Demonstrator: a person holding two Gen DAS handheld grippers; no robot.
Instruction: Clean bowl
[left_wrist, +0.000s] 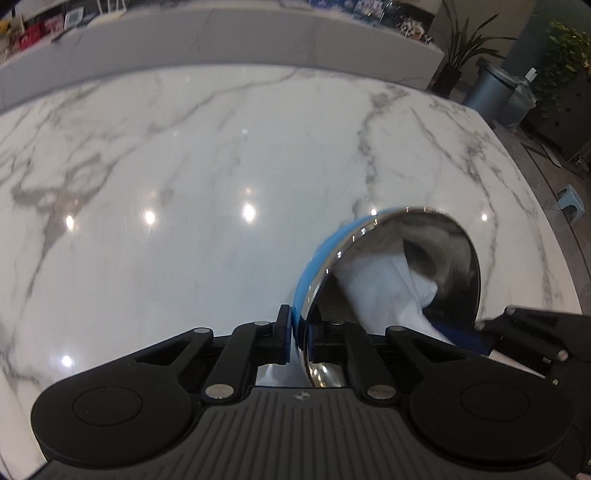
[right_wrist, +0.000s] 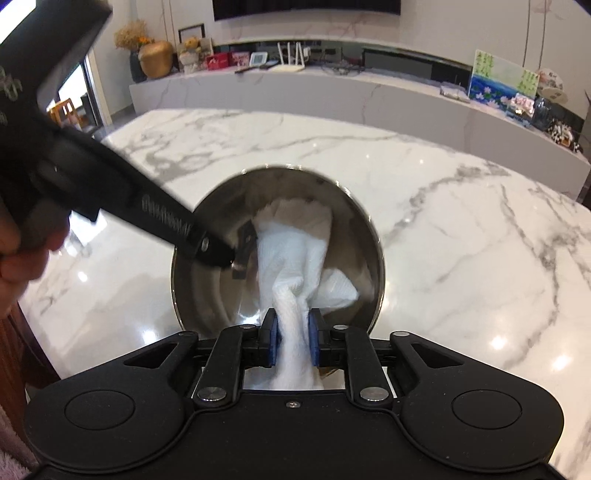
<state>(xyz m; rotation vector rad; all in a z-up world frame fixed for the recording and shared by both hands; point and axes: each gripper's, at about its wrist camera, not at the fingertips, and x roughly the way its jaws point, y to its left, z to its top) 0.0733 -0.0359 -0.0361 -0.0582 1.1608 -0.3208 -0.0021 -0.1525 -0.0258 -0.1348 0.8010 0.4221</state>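
Left gripper (left_wrist: 298, 338) pinches the bowl (left_wrist: 436, 236) rim; right gripper (right_wrist: 291, 341) clamps the paper towel (right_wrist: 295, 254). Hard wiping could twist the slick rim free.

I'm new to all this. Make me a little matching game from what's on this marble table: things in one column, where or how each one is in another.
1. bowl
2. paper towel
3. left tongs
4. right tongs

a. pinching the white wad
b. clamped on the rim
c. tilted up on the table
d. bunched inside the steel

Pairs: 1-c, 2-d, 3-b, 4-a
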